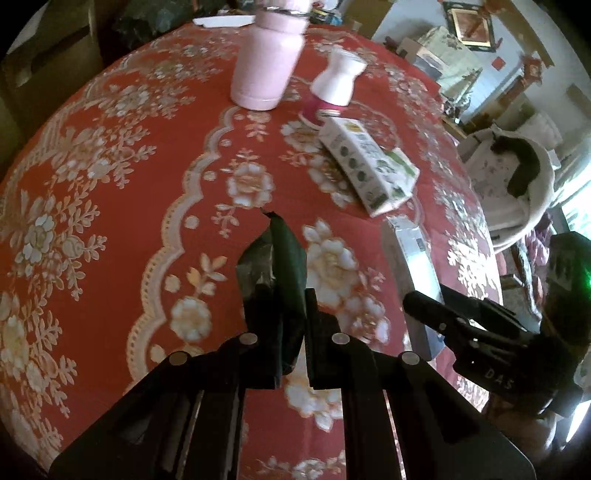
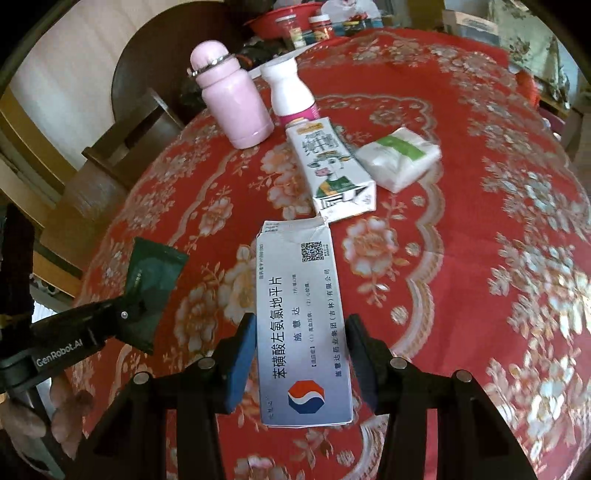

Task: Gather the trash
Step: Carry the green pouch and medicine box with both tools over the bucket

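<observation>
My left gripper (image 1: 286, 295) is shut on a dark green foil packet (image 1: 284, 251), which sticks up between its fingers above the red floral tablecloth (image 1: 129, 221). In the right wrist view that packet (image 2: 153, 273) shows at the left, pinched by the left gripper (image 2: 136, 314). My right gripper (image 2: 301, 325) has its blue pads pressed on both long sides of a white-grey medicine box (image 2: 299, 295). The box (image 1: 413, 251) and right gripper (image 1: 424, 306) also appear at the right of the left wrist view. A milk carton (image 2: 332, 173) lies flat just beyond the box.
On the cloth beyond stand a pink flask (image 2: 232, 103) and a white bottle with a pink label (image 2: 288, 92); a white tissue pack (image 2: 400, 158) lies right of the carton. A wooden chair (image 2: 122, 147) stands at the table's left edge. A red bowl and jars (image 2: 288, 18) sit at the back.
</observation>
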`<state>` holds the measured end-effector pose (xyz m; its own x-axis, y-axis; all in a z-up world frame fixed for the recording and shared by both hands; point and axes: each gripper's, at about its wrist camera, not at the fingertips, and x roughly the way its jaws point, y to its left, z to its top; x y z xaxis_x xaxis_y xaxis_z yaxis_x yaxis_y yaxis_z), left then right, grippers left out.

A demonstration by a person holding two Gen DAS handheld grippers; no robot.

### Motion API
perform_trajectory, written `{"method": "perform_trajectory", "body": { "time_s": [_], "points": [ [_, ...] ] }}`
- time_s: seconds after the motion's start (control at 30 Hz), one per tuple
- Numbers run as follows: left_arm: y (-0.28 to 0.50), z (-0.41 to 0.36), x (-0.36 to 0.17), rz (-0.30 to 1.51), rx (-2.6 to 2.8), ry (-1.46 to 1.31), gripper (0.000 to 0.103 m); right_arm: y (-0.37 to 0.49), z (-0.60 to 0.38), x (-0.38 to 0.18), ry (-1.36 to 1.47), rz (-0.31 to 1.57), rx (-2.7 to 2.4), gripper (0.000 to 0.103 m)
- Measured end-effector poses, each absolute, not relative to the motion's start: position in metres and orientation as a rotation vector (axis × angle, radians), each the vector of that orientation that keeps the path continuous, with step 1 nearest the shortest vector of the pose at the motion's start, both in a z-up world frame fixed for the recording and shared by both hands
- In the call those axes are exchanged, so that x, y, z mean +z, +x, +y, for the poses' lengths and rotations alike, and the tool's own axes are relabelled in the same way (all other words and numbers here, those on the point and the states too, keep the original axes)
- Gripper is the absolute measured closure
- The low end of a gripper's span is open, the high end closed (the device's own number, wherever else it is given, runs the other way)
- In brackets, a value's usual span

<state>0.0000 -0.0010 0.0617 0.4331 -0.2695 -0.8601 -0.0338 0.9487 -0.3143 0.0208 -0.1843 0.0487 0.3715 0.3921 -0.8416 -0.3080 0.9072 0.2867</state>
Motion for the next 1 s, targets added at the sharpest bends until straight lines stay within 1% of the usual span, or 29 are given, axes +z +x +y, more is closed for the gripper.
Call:
{"method": "perform_trajectory", "body": {
  "time_s": [0.4,0.73,1.0],
  "points": [
    [-0.034,-0.083,0.075,1.105,-0.243,-0.203,0.097,-0.032,-0.264,0.067,0.149,1.062,0.332,0.056],
    [-0.058,-0.159,0.082,1.102,-0.343,-0.12,0.097,-0.074,-0.331,0.074,0.206,1.055,0.208,0.056],
    [-0.071,-0.205,0.089,1.091,-0.398,-0.069,0.096,-0.1,-0.376,0.08,0.24,1.04,0.138,0.056]
  ]
}}
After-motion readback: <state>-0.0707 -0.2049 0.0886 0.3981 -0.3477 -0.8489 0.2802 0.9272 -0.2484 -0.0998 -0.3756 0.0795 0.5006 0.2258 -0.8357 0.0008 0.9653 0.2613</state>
